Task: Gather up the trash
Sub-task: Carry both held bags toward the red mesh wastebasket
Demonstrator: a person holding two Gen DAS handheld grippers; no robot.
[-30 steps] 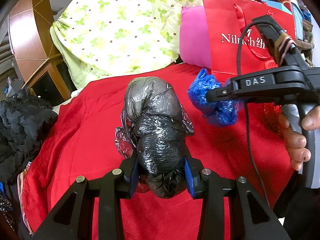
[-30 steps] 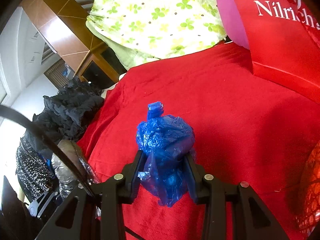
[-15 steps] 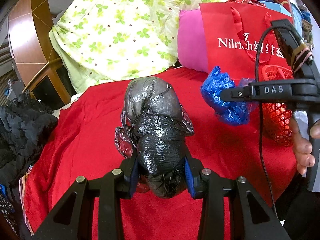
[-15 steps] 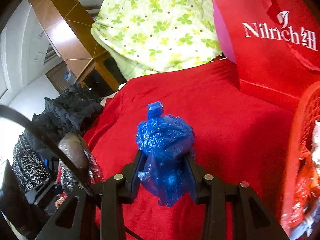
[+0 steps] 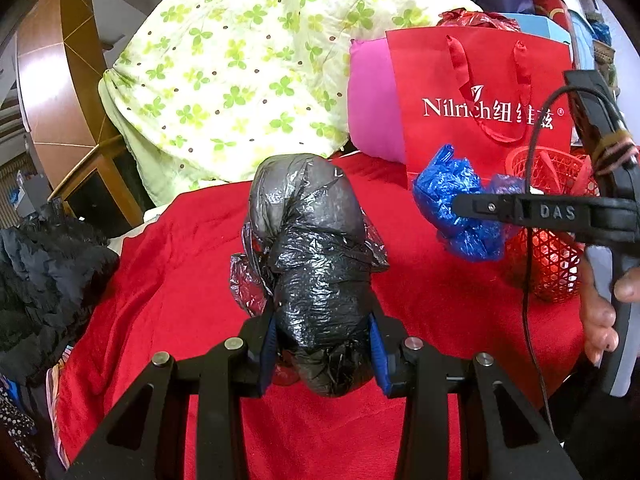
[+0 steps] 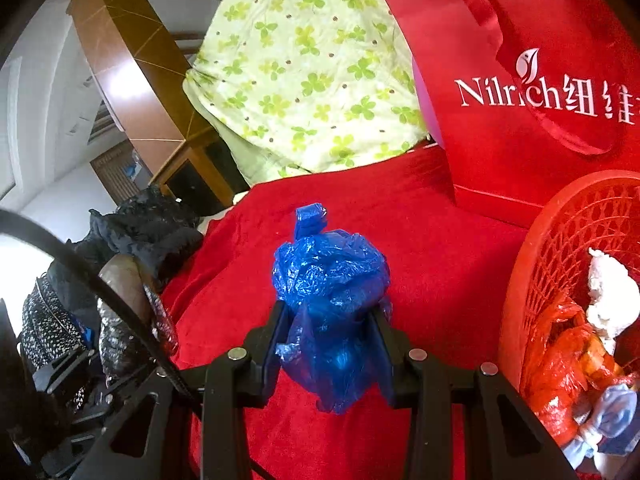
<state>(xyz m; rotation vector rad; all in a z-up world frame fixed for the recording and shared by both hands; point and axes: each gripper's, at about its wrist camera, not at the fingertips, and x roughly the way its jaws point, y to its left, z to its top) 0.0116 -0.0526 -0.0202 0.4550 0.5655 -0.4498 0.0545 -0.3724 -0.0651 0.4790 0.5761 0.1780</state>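
Basket (image 6: 560, 264) right of bag (image 6: 332, 300)

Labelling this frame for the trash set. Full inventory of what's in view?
black plastic bag: 1, black, crumpled, clamped in the left gripper
blue plastic bag: 1, blue, crumpled, clamped in the right gripper
basket: 1, red mesh, right of the blanket, already holds red, white and pale blue trash
red blanket: 1, red, spread under both bags
gift bag: 1, red with white lettering, upright behind the basket
quilt: 1, pale green, clover print, heaped at the back
pink cushion: 1, pink, between quilt and gift bag
dark clothing: a heap, black, left of the blanket
left gripper: 1, black, shut on the black bag
right gripper: 1, black, shut on the blue bag
hand: 1, holding the right gripper's handle
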